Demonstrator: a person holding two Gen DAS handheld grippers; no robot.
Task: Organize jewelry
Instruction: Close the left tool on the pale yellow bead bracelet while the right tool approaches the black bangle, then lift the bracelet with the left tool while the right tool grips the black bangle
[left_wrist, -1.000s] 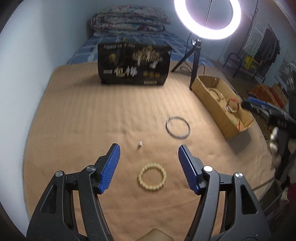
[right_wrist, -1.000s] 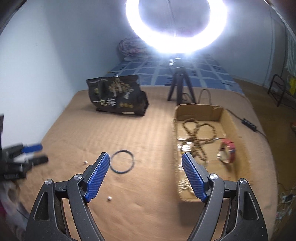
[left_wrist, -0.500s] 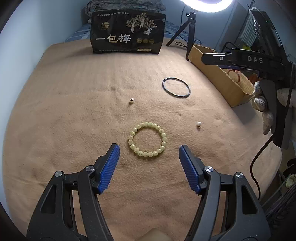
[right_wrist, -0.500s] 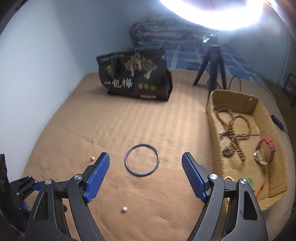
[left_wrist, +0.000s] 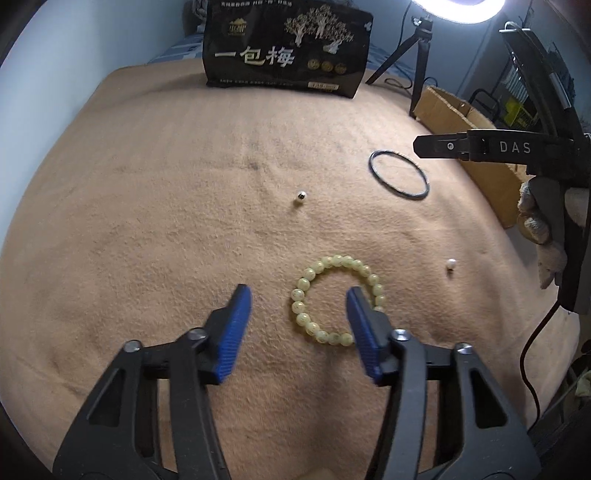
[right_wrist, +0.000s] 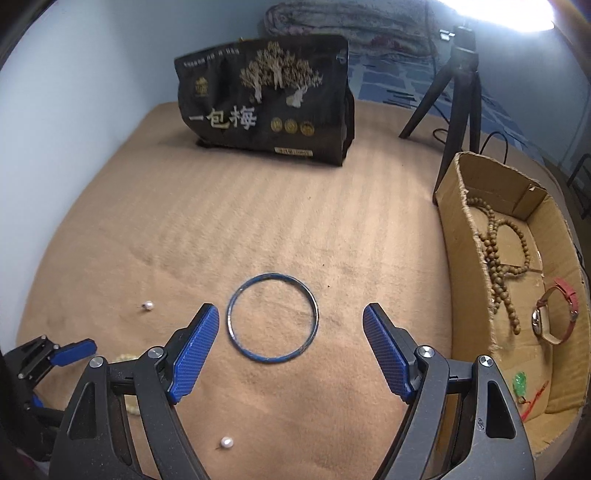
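Left wrist view: your left hand-held gripper (left_wrist: 298, 301) has just been narrowing, jaws straddling the bead bracelet's (left_wrist: 338, 300) near-left arc on the tan blanket (left_wrist: 147, 221), pads not yet pressing. Right wrist view: your right hand-held gripper (right_wrist: 291, 334) is gaping wide around the blue bangle (right_wrist: 272, 317), untouched, beside the cardboard box (right_wrist: 465, 258).

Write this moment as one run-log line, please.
left gripper: closing around pale-green bead bracelet, not gripping | right gripper: open over thin dark-blue bangle

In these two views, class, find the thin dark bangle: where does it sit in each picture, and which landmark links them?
Left wrist view: bangle upper right on the blanket, near the box.
Right wrist view: bangle centre, just beyond the open hand-held gripper.
Shared landmark: black bag at the back.
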